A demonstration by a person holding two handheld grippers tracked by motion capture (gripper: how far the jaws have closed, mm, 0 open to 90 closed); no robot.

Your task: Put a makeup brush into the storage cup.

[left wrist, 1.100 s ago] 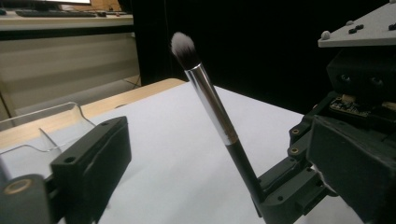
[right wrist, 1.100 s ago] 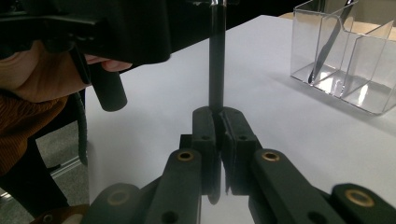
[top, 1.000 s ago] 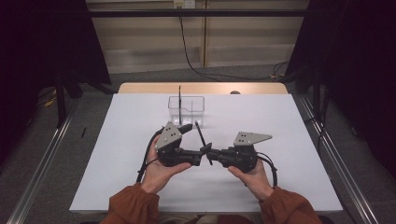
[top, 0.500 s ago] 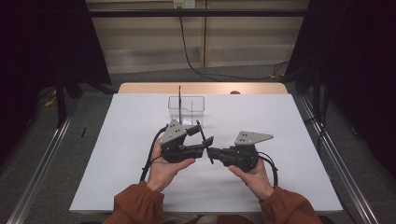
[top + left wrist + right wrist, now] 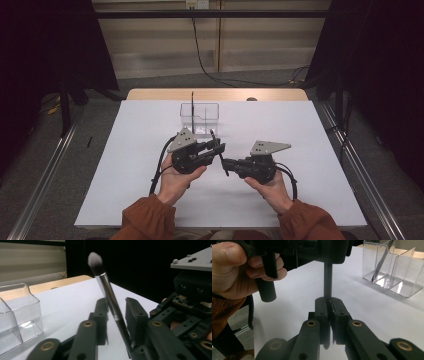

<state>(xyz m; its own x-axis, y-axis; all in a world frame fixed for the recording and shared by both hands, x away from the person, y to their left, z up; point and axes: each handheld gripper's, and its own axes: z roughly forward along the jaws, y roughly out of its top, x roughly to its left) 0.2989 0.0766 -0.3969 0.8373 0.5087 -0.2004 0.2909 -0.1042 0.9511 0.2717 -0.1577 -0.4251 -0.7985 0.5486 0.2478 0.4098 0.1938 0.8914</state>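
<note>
High view: my left claw (image 5: 218,146) and right claw (image 5: 229,163) meet mid-table, near the organizer (image 5: 200,119).

Left gripper view: jaws just closing around the brush (image 5: 108,293), gaps showing.

Right gripper view: jaws clamp the brush (image 5: 327,282); letting go early could drop it.

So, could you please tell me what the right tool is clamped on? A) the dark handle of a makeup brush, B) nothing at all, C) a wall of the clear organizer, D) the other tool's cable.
A: in the right gripper view the right tool has its jaws pressed together on the dark handle of the makeup brush, well apart from the clear organizer.
</note>
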